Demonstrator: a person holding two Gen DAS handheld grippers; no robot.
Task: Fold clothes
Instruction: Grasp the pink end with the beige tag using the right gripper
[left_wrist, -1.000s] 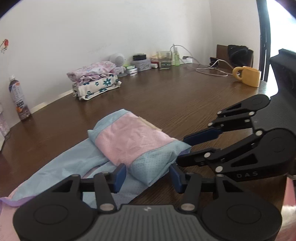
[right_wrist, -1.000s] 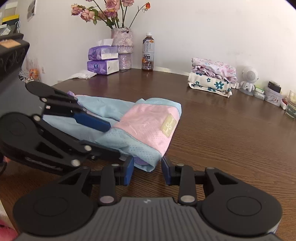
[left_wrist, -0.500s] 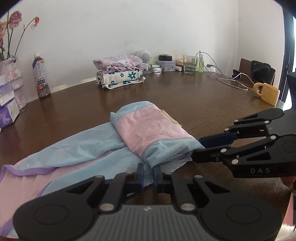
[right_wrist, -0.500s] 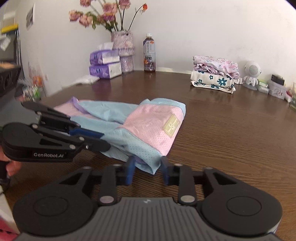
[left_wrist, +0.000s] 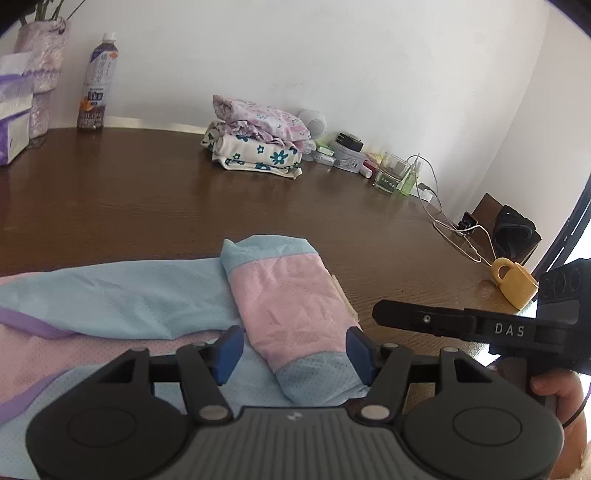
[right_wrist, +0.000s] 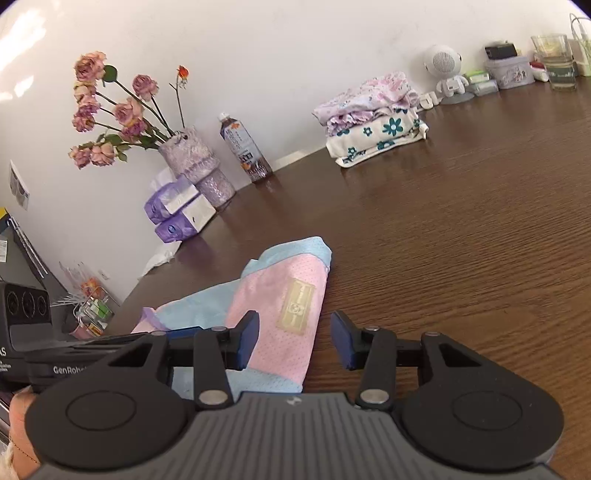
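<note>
Both grippers have let go and drawn back since half a second ago: the left gripper (left_wrist: 293, 352), which was pinched together on the garment's near edge, now stands with its blue pads wide apart, and the right gripper (right_wrist: 293, 341) has spread wider too.

Brown desk (left_wrist: 147, 199) fills most of the room's near space. On it, close to the person, lies the garment (left_wrist: 288, 295), a pink and light-blue piece. Its right part is folded into a thick packet, pink on top with blue at both ends; its left part still trails flat across the desk, blue with a purple hem. From the right wrist view a tan label (right_wrist: 296, 305) shows on the pink fold. The left gripper straddles the packet's near blue end without clamping it. The right gripper sits just to the right of that packet, seen edge-on from the left camera, nothing between its pads.

Far across the desk, by the wall, a stack (left_wrist: 256, 138) of folded flowered clothes rests. Left of it stand a vase (right_wrist: 197, 166) of dried roses, tissue packs (right_wrist: 179, 206) and a bottle (left_wrist: 98, 85). At the far right edge sits a yellow mug (left_wrist: 515, 286).
</note>
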